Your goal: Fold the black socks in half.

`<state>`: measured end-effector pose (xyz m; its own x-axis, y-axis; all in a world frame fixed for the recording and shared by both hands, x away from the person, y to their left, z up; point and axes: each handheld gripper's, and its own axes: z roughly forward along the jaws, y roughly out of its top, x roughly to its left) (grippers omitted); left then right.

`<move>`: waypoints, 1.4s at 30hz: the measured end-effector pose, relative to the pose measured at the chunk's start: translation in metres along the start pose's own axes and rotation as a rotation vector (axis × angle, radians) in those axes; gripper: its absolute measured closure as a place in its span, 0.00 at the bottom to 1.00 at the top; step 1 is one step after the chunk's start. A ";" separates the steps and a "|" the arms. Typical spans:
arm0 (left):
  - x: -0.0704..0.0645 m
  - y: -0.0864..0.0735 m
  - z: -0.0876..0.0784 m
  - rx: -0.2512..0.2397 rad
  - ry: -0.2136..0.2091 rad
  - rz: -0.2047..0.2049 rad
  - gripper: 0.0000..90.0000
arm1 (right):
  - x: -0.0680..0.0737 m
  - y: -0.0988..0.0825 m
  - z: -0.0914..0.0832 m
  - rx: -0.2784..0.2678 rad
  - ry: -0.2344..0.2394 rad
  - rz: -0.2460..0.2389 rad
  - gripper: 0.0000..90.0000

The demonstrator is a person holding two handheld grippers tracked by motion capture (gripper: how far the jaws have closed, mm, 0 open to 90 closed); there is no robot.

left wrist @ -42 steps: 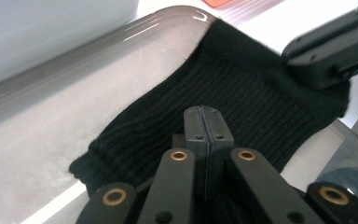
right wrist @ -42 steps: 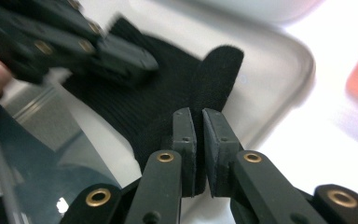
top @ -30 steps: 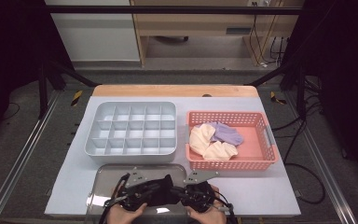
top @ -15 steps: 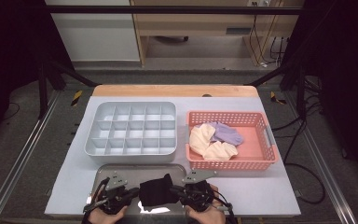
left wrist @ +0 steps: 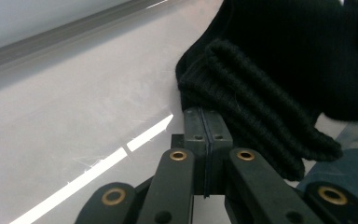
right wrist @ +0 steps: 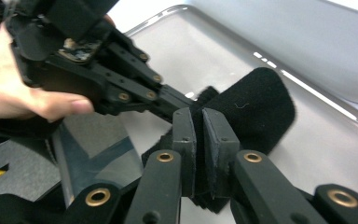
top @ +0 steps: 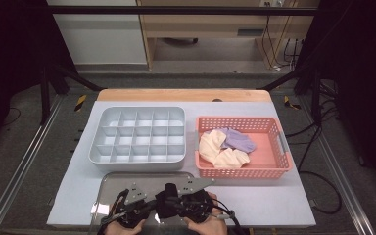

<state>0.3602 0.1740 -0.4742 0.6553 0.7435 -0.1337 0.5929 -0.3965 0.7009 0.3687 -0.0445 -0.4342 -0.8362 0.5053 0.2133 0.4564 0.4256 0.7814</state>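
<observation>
A black sock (top: 165,200) lies bunched on the shiny metal tray (top: 127,177) at the table's front edge, between my two grippers. My right gripper (right wrist: 199,114) is shut on a fold of the sock (right wrist: 256,107), with cloth showing between its pads. My left gripper (left wrist: 207,112) has just closed further and is shut. Its pads press flat together with no cloth between them, and their tips touch the sock's ribbed cuff (left wrist: 270,93). In the right gripper view the left gripper (right wrist: 186,102) comes in from the upper left, held by a hand (right wrist: 23,93).
A grey compartment box (top: 137,134) stands behind the tray. To its right a pink basket (top: 245,171) holds cream and purple cloths (top: 225,147). White mat (top: 274,196) lies right of the tray.
The left gripper moved right, toward the right gripper, and a little down. The sock, stretched wide between them half a second ago, is now bunched together.
</observation>
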 end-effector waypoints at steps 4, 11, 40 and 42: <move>0.000 0.000 0.000 0.001 -0.002 0.001 0.99 | 0.005 0.001 0.008 0.025 0.027 -0.023 0.94; 0.008 0.002 -0.006 -0.029 -0.020 -0.047 0.96 | 0.009 -0.002 0.024 0.063 0.026 -0.049 0.93; 0.020 0.007 -0.019 -0.119 -0.024 -0.070 0.63 | 0.005 -0.009 0.016 0.088 -0.036 -0.060 0.85; 0.018 0.003 -0.020 -0.118 -0.022 -0.072 0.63 | 0.003 -0.009 0.012 0.081 -0.053 -0.056 0.84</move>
<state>0.3647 0.1973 -0.4602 0.6240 0.7550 -0.2014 0.5806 -0.2755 0.7662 0.3661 -0.0378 -0.4478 -0.8448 0.5170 0.1376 0.4342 0.5122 0.7410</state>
